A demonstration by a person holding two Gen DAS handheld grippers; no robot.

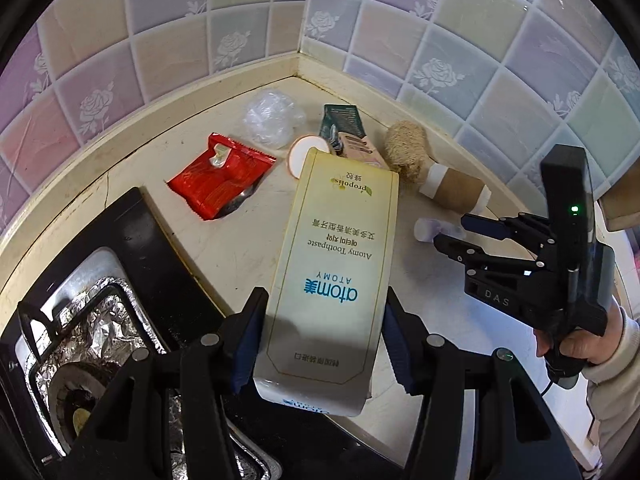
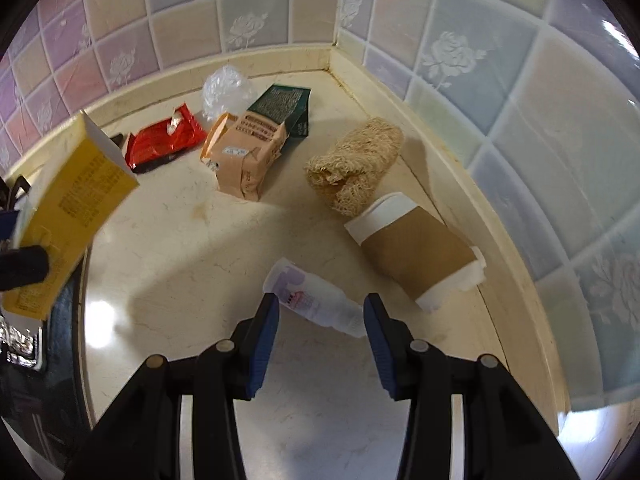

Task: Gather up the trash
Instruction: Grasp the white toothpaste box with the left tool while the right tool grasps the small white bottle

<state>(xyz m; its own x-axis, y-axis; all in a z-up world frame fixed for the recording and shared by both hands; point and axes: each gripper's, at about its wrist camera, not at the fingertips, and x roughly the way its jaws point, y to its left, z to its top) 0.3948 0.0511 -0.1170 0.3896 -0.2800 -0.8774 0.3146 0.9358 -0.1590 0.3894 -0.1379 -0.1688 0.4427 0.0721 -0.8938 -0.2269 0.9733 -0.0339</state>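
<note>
We hold a toothpaste box (image 1: 332,276) in the left gripper (image 1: 324,344). Both blue pads press on the long sides of the box near its lower end, so the jaws are clamped on it. The box stands raised off the counter (image 1: 240,248), its far end tilted toward the wall corner. In the right wrist view the same box (image 2: 72,216) appears at the left edge, yellow side showing, above the counter edge.

The right gripper (image 2: 322,320) points down at a small white bottle (image 2: 316,300). The bottle lies on its side on the counter (image 2: 180,272). Its near end sits between the two fingertips; its far end reaches past the left finger (image 2: 264,332). We see a gap between each pad and the bottle, so the jaws stand apart and grip nothing. In the left wrist view the right gripper (image 1: 456,236) hangs just over the bottle (image 1: 430,230), and a hand (image 1: 576,344) holds its handle.

Remaining items on the counter:
- paper cup (image 2: 416,252), on its side, near the right backsplash, just beyond the bottle;
- fibrous scrubber (image 2: 356,164), touching the rim of the cup;
- tan carton (image 2: 248,152), beside a dark green box (image 2: 284,104);
- red wrapper (image 2: 164,142), left of the carton;
- crumpled clear plastic (image 2: 224,90), near the back wall.

A foil-lined stove (image 1: 92,328) lies at the left, below the left gripper.
</note>
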